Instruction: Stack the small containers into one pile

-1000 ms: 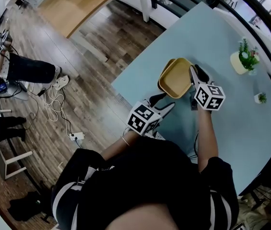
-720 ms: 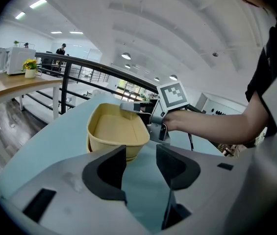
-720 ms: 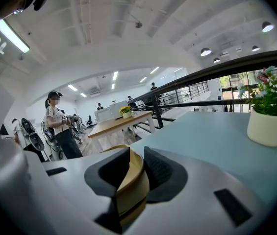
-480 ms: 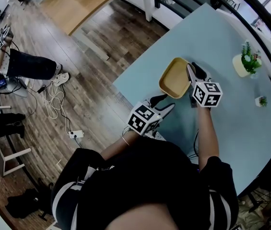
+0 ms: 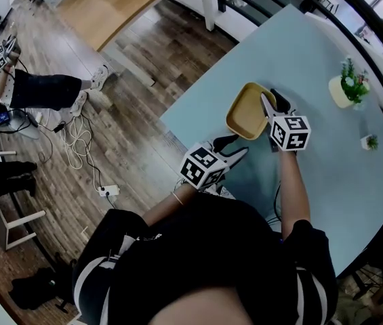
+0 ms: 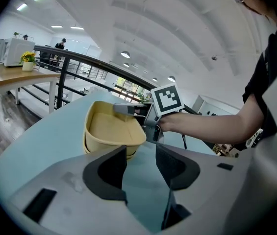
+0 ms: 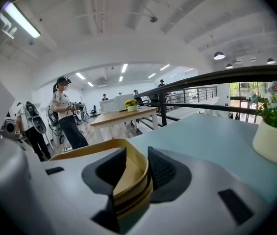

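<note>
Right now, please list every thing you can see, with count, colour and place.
table: one, light blue, right side.
yellow containers: two, yellow, nested near the table's corner.
potted plant: one, green in cream pot, table's far side.
small plant: one, green, table's right edge.
other person: one, dark trousers, floor, left.
cables: several, white, floor.
left tongs: one, grey, open and empty; jaws have just been closing.
right tongs: one, grey, shut on the containers' rim.
</note>
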Action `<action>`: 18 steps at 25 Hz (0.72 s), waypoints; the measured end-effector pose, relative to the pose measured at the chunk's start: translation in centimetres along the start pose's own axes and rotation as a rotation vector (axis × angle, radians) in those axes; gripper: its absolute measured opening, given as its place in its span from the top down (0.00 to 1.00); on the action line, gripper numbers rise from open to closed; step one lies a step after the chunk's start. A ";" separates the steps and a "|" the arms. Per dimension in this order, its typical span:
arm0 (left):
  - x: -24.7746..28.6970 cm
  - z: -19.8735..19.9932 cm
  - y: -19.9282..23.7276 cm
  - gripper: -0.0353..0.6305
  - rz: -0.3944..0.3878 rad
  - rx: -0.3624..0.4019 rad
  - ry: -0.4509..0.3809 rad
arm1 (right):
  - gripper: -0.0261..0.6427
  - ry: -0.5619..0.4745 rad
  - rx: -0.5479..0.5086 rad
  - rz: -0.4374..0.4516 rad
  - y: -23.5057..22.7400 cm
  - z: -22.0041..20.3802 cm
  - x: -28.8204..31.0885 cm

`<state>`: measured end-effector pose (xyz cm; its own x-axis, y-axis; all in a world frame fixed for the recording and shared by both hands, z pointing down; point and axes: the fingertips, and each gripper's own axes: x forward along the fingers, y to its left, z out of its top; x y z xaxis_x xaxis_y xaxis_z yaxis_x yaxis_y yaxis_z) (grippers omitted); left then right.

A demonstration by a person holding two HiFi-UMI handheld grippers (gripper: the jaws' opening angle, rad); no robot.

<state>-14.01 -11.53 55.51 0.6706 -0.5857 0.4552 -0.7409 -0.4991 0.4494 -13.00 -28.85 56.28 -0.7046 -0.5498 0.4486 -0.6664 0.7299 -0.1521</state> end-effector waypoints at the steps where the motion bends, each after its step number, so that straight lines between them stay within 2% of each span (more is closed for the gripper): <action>1: 0.0 -0.2 0.1 0.66 -0.001 -0.002 0.005 | 0.76 0.005 -0.002 -0.002 0.0 -0.2 0.0; 10: 0.0 -0.7 0.4 0.66 -0.011 -0.008 0.027 | 0.74 0.000 0.018 -0.021 -0.1 -0.4 -0.5; 18: -0.9 -1.0 0.1 0.66 -0.022 -0.007 0.007 | 0.72 -0.019 0.053 -0.059 -0.8 -0.3 -1.5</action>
<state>-14.61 -10.40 55.92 0.6868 -0.5701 0.4509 -0.7260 -0.5070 0.4647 -11.33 -28.52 56.02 -0.6680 -0.5988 0.4417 -0.7183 0.6740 -0.1727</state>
